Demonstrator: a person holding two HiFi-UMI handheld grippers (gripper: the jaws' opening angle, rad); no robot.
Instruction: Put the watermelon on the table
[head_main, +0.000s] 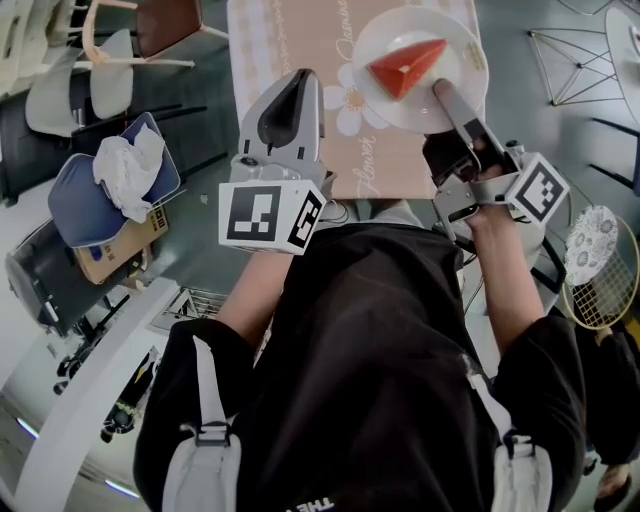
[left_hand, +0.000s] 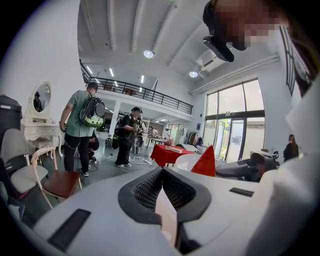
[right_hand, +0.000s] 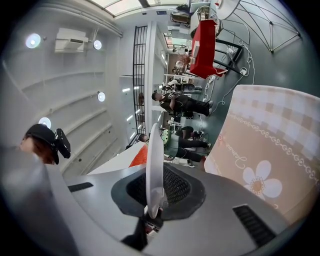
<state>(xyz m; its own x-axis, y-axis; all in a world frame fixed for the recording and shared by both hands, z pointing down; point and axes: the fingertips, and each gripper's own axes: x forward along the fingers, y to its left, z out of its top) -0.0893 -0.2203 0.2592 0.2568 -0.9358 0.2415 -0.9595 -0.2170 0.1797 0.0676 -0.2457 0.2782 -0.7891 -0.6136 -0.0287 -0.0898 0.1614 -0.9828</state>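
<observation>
At table (head_main: 290, 70): watermelon (head_main: 405, 66) on plate (head_main: 400, 25) pinched by right claw (head_main: 440, 90).

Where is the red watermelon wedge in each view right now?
Head view: red watermelon wedge at the top, right of centre, on the round white plate.
Left gripper view: a red triangle just right of centre.
Right gripper view: an orange-red sliver left of centre, beside the plate's edge.
Shared landmark: the plate, seen in all three.
</observation>
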